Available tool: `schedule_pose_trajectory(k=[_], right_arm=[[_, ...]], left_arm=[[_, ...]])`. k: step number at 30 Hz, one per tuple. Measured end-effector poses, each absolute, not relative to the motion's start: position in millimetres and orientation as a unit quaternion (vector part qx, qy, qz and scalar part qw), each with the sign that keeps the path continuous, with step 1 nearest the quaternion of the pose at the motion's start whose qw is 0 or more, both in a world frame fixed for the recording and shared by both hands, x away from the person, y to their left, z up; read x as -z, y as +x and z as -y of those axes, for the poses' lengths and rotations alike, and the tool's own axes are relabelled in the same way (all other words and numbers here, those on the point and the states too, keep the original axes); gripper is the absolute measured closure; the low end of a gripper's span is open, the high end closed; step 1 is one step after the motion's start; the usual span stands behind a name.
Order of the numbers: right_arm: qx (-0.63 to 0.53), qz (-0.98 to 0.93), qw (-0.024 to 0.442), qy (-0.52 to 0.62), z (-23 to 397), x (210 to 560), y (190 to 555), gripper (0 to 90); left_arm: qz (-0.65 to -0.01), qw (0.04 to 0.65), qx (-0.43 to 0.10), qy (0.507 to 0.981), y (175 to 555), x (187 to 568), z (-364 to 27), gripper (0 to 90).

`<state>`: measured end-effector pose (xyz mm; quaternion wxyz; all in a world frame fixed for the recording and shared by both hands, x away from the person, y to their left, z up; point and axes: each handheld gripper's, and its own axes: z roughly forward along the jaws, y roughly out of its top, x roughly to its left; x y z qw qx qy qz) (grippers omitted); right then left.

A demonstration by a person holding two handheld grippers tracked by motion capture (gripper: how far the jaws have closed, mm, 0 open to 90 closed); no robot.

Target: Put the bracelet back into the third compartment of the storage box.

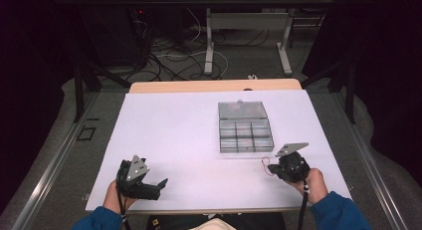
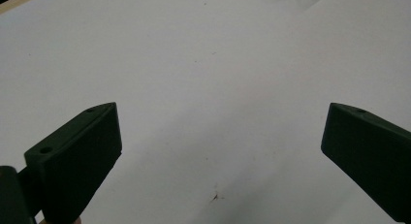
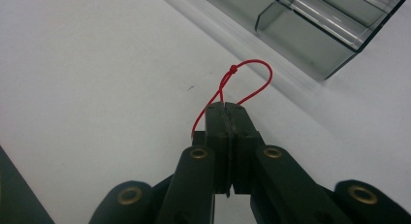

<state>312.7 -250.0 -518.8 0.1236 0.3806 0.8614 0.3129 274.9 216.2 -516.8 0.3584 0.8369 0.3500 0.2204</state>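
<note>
A thin red string loop [image 3: 245, 76] with a small knot sticks out past the tips of my right gripper [image 3: 226, 106], whose jaws are shut on it. In the high view that red string loop [image 1: 266, 165] shows just left of the right gripper [image 1: 291, 166], near the table's front right. A clear plastic compartment box [image 1: 245, 132] lies with its lid open just beyond, and its corner [image 3: 310, 32] is close ahead of the right jaws. My left gripper [image 1: 158, 186] rests at the front left, jaws wide open [image 2: 220, 151] over bare white table, holding nothing.
The white table top [image 1: 174, 135] has a wooden strip along its far edge. Beyond it are cables on the floor and the legs of another table [image 1: 209, 46]. A person's blue sleeves [image 1: 338, 212] enter at the bottom.
</note>
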Motion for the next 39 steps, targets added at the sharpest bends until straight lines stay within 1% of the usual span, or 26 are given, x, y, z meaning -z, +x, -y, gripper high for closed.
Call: schedule_pose_trajectory(k=[4, 6, 39], right_arm=[[-0.322, -0.859, 0.135, 0.374, 251.2, 515.2, 310.8, 89.4], [-0.319, -0.860, 0.135, 0.374, 252.1, 512.7, 309.8, 89.5], [-0.347, -0.843, 0.165, 0.377, 252.7, 500.7, 314.5, 89.8]], left_arm=[[-0.350, 0.359, -0.220, 0.837, 274.7, 516.9, -216.0, 1.0], [-0.348, 0.357, -0.226, 0.837, 275.0, 516.6, -216.5, 1.0], [-0.347, 0.354, -0.226, 0.838, 275.1, 516.7, -217.3, 1.0]])
